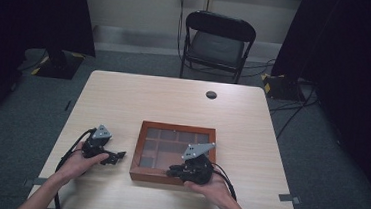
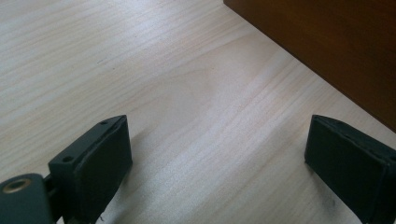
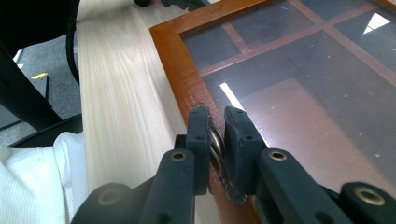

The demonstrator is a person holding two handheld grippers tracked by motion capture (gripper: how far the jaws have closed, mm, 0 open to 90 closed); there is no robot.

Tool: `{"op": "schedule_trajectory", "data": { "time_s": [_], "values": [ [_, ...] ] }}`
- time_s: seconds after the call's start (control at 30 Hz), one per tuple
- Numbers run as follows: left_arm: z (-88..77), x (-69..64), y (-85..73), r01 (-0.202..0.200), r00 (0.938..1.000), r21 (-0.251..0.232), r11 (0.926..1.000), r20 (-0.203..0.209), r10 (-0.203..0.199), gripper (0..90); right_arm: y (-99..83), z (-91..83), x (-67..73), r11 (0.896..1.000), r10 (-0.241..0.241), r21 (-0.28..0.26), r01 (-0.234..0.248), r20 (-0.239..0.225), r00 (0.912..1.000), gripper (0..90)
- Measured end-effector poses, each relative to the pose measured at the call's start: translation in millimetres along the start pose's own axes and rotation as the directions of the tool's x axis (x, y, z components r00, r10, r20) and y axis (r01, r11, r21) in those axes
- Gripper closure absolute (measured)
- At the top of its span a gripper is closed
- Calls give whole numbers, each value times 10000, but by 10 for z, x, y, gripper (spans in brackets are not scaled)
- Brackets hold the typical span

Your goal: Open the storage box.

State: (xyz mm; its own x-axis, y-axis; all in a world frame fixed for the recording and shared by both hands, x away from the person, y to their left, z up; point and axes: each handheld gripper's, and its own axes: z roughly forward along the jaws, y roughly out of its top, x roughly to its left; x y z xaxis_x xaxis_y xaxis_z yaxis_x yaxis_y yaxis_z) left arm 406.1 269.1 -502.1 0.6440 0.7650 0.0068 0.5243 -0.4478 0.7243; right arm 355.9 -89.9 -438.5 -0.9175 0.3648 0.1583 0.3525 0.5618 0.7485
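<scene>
1. The wooden box (image 1: 173, 153) is sitting mid-counter (image 1: 123, 99), lid down; its small metal knob (image 3: 215, 144) is being pinched at the near rim.
2. The right gripper (image 3: 218, 154) fingers are clamping that knob; lifting the lid likely comes next.
3. The left gripper (image 2: 219, 172) fingers are resting spread wide, grasping nothing.

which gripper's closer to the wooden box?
Right. The right gripper is at the wooden box, jaws closed on a small metal knob at its near edge. The left gripper rests on the table beside it, open.
</scene>
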Motion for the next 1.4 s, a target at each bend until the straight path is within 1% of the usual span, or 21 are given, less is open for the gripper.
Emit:
{"op": "schedule_trajectory", "data": {
  "time_s": [0.3, 0.4, 0.53, 0.8, 0.97, 1.03, 1.4],
  "values": [
    [-2, 3, 1, -31, 10000, 28, 10000, -3, 31, 66, 34, -14, -13, 9995, 20, 323, -14, -171, 9999, 815],
    [0, 1, 0, -6, 10000, 8, 10000, -3, 6, 65, 42, -29, -9, 9995, 45, 303, -39, -198, 9998, 815],
    [0, 0, 0, 5, 10000, 3, 10000, 0, -5, 66, 70, -77, -13, 10000, 35, 81, -33, -276, 9996, 816],
    [0, 0, 0, 4, 10000, 4, 10000, -2, -4, 66, 110, -139, -8, 9999, 29, -128, -32, -233, 9997, 815],
    [0, 0, 0, 6, 10000, -1, 10000, 1, -6, 66, 131, -157, -2, 9999, 23, -100, -25, -221, 9998, 815],
    [0, 0, 0, 2, 10000, 6, 10000, 0, -2, 66, 140, -163, -4, 9999, -20, -164, 16, -203, 9998, 815],
    [-1, 1, 1, 2, 10000, 13, 10000, 13, -2, 65, 190, -223, -5, 9996, 107, -263, -113, -226, 9997, 815]
  ]
}}
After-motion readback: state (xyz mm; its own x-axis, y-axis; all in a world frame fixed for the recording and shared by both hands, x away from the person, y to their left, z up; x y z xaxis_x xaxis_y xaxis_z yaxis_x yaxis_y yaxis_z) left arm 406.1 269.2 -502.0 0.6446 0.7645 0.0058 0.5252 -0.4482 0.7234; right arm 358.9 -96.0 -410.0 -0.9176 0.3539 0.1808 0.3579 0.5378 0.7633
